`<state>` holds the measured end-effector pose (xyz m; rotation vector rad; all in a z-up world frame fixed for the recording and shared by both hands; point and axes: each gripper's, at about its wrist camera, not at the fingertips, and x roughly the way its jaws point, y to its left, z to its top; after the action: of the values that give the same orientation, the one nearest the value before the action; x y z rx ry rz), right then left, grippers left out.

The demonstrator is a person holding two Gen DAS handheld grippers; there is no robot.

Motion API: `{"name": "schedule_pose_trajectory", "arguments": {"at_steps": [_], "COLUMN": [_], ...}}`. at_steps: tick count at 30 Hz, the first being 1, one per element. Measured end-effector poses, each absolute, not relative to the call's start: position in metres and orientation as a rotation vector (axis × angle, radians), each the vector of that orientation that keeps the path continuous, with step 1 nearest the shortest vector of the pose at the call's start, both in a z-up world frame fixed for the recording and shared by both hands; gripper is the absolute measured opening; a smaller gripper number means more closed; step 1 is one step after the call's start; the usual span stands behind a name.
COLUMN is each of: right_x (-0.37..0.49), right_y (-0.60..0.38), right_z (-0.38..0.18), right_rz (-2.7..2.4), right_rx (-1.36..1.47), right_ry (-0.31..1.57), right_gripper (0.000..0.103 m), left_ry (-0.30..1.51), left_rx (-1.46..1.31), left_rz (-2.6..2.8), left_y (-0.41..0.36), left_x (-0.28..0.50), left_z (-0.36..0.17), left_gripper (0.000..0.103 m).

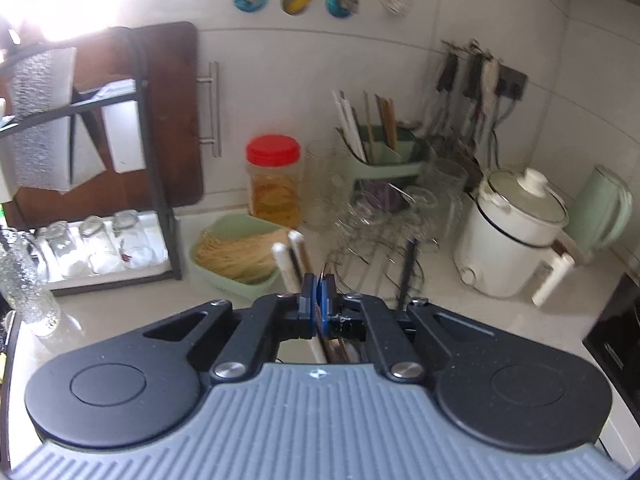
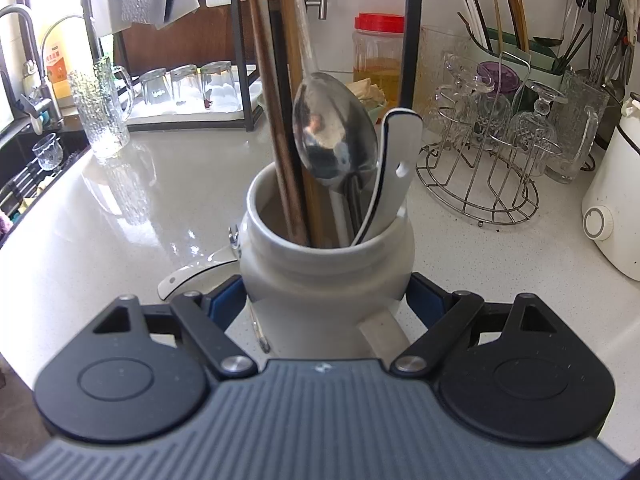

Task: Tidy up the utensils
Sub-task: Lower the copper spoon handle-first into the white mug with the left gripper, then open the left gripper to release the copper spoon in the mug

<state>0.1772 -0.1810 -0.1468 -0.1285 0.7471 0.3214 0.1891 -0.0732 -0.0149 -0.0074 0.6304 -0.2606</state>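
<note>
My right gripper (image 2: 326, 304) is shut on a white ceramic jar (image 2: 328, 264), one blue pad against each side. Standing in the jar are a metal spoon (image 2: 334, 132), a white spoon (image 2: 394, 168) and several long wooden and white sticks (image 2: 280, 120) that run out of the top of the picture. Another white spoon (image 2: 192, 274) lies on the counter left of the jar. My left gripper (image 1: 319, 294) is over the stick tops, its pads pressed together on what looks like a thin brown chopstick (image 1: 336, 350). White chopsticks (image 1: 288, 256) poke up beside its left finger.
A green utensil holder (image 1: 394, 160) with chopsticks stands at the back wall. In front of it is a wire rack of glasses (image 2: 480, 184). A red-lidded jar (image 1: 274, 180), a green dish of noodles (image 1: 236, 256), a white cooker (image 1: 512, 236) and a black shelf with upturned glasses (image 2: 188, 84) ring the counter.
</note>
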Motion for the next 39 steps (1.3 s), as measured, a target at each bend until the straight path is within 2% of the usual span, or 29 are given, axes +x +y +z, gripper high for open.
{"name": "schedule_pose_trajectory", "arguments": {"at_steps": [14, 27, 37, 39], "right_x": [0.177, 0.176, 0.176, 0.175], "right_y": [-0.182, -0.184, -0.183, -0.183], "right_z": [-0.147, -0.148, -0.148, -0.148], "right_rz": [0.320, 0.317, 0.309, 0.306], "right_rx": [-0.119, -0.096, -0.089, -0.088], "right_ry": [0.739, 0.729, 0.728, 0.728], "right_gripper": [0.089, 0.089, 0.089, 0.089], "left_ry": [0.891, 0.982, 0.974, 0.968], "left_rx": [-0.087, -0.038, -0.069, -0.077], "left_rz": [-0.349, -0.368, -0.394, -0.390], "left_y": [-0.076, -0.083, -0.078, -0.075], "left_x": [0.204, 0.213, 0.209, 0.208], "left_z": [-0.036, -0.054, -0.052, -0.050], "left_gripper": [0.006, 0.007, 0.008, 0.016]}}
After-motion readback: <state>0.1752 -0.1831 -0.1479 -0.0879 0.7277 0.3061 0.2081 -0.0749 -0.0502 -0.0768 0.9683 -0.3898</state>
